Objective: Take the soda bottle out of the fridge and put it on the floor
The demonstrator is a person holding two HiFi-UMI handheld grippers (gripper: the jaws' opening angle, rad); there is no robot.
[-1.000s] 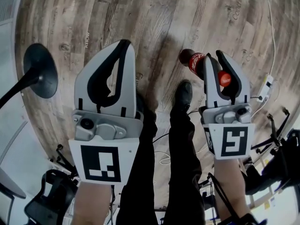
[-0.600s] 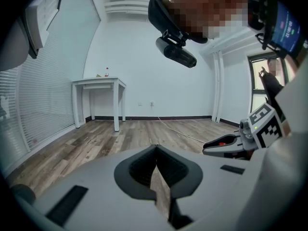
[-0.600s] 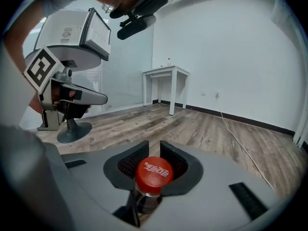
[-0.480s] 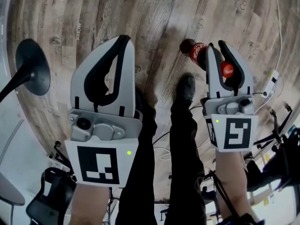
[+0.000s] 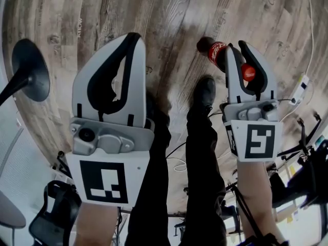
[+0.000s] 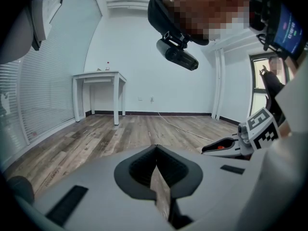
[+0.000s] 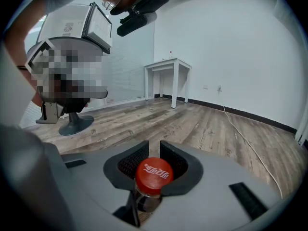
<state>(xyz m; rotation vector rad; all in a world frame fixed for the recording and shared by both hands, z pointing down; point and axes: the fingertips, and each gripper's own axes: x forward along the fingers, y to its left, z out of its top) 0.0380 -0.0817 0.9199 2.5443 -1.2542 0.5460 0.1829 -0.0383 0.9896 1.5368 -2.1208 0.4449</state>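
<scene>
The soda bottle (image 5: 216, 53) is dark with a red label and a red cap (image 5: 248, 72). It hangs over the wooden floor, its base pointing away from me. My right gripper (image 5: 234, 48) is shut on its neck just under the cap. In the right gripper view the cap (image 7: 154, 173) sits between the dark pads (image 7: 129, 163) of that gripper (image 7: 154, 149). My left gripper (image 5: 134, 37) is at the left, shut with nothing in it. In its own view its jaws (image 6: 156, 149) meet at the tip, with only a thin slit behind.
The person's dark trouser legs and a black shoe (image 5: 204, 93) stand between the grippers. A black round stand base (image 5: 31, 70) lies at the left. A white power strip (image 5: 300, 89) with a cable lies at the right. A white table (image 6: 98, 76) stands by the far wall.
Both grippers have sunk a little toward the floor, the right one still carrying the bottle. The black stand base has shifted left in the head view.
</scene>
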